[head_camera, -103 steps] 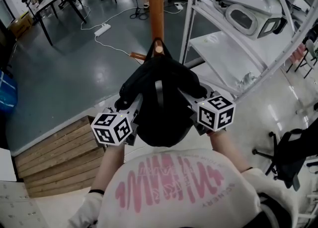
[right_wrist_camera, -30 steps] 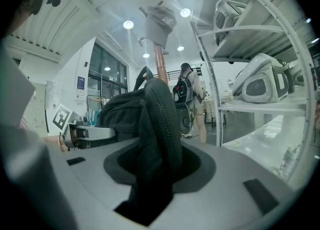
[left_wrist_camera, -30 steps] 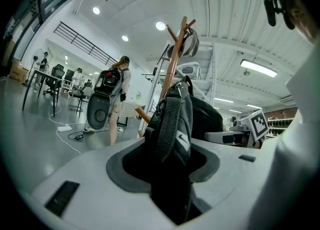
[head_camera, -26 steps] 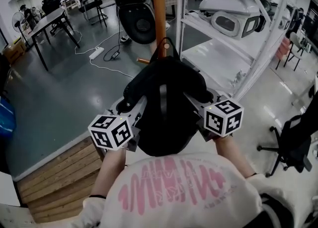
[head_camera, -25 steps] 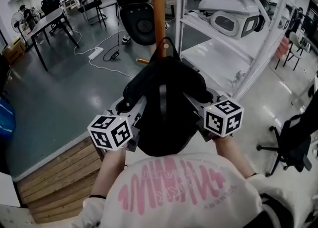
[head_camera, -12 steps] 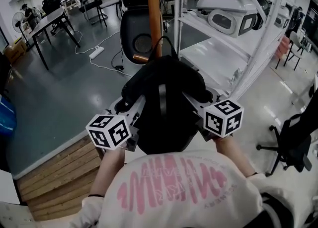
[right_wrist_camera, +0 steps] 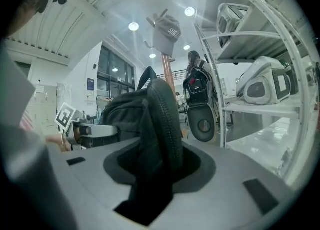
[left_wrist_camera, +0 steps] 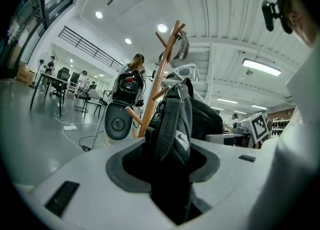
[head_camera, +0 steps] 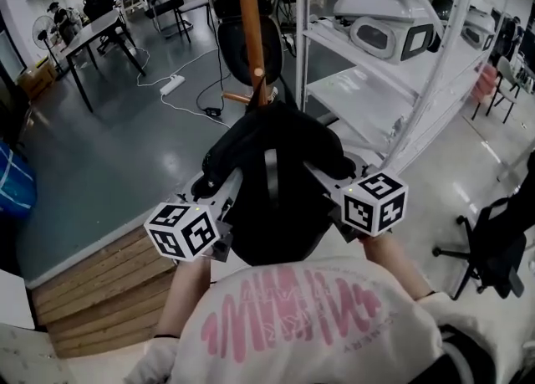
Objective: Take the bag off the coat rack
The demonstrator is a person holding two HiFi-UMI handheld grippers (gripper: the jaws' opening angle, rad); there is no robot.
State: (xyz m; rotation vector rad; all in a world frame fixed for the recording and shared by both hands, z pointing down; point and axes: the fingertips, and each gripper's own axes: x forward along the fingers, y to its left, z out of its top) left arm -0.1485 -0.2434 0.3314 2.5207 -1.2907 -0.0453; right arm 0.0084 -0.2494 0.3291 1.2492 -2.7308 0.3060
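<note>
I hold a black backpack (head_camera: pixel 272 186) between both grippers, right in front of the person's chest. Its top lies close against the wooden coat rack pole (head_camera: pixel 252 35) near a peg (head_camera: pixel 236 98); I cannot tell if its loop still hangs there. My left gripper (head_camera: pixel 219 188) is shut on the bag's webbing strap (left_wrist_camera: pixel 170 129). My right gripper (head_camera: pixel 328 175) is shut on the bag's padded strap (right_wrist_camera: pixel 162 119). A grey cap (right_wrist_camera: pixel 167 31) tops the coat rack (left_wrist_camera: pixel 161 73).
A white metal shelving unit (head_camera: pixel 393 81) with white machine housings (head_camera: pixel 393 23) stands close on the right. Behind the rack is a person with a black backpack and a round black case (head_camera: pixel 244 43). Wooden pallet (head_camera: pixel 100 286) lower left; desks (head_camera: pixel 92 27) far left; office chair (head_camera: pixel 493 248) right.
The bag and both grippers have drawn slightly back from the pole, which now stands further left in view. The person with the round black case has shifted behind the rack.
</note>
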